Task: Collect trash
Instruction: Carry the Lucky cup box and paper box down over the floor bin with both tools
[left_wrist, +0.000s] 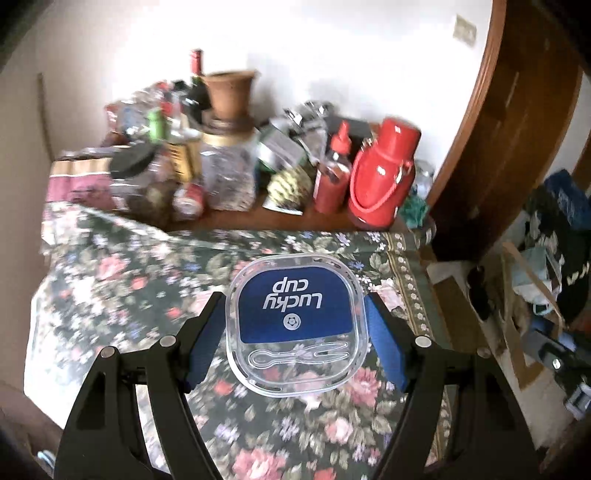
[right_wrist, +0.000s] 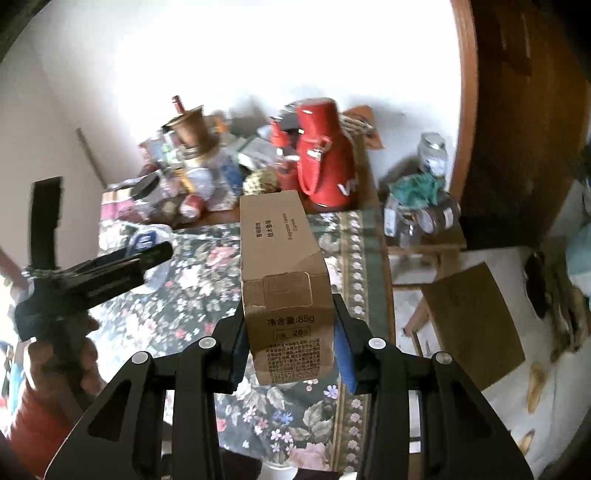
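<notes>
In the left wrist view a clear plastic container lid (left_wrist: 297, 325) with a blue "Lucky cup" label sits between my left gripper's blue pads (left_wrist: 384, 347), above the floral tablecloth (left_wrist: 122, 288). My left gripper (left_wrist: 295, 328) is shut on the lid's two sides. In the right wrist view my right gripper (right_wrist: 290, 325) is shut on a brown cardboard box (right_wrist: 284, 280) with printed text, held above the table. The left gripper (right_wrist: 110, 262) with the lid (right_wrist: 147, 240) also shows at the left of that view.
The back of the table holds a clutter of jars (left_wrist: 229, 173), a clay pot (left_wrist: 229, 92), a red sauce bottle (left_wrist: 332, 173) and a red thermos (left_wrist: 380, 173). A wooden door frame (left_wrist: 491, 122) stands at right. A stool with jars (right_wrist: 424, 221) and a flat board (right_wrist: 476, 325) are right of the table.
</notes>
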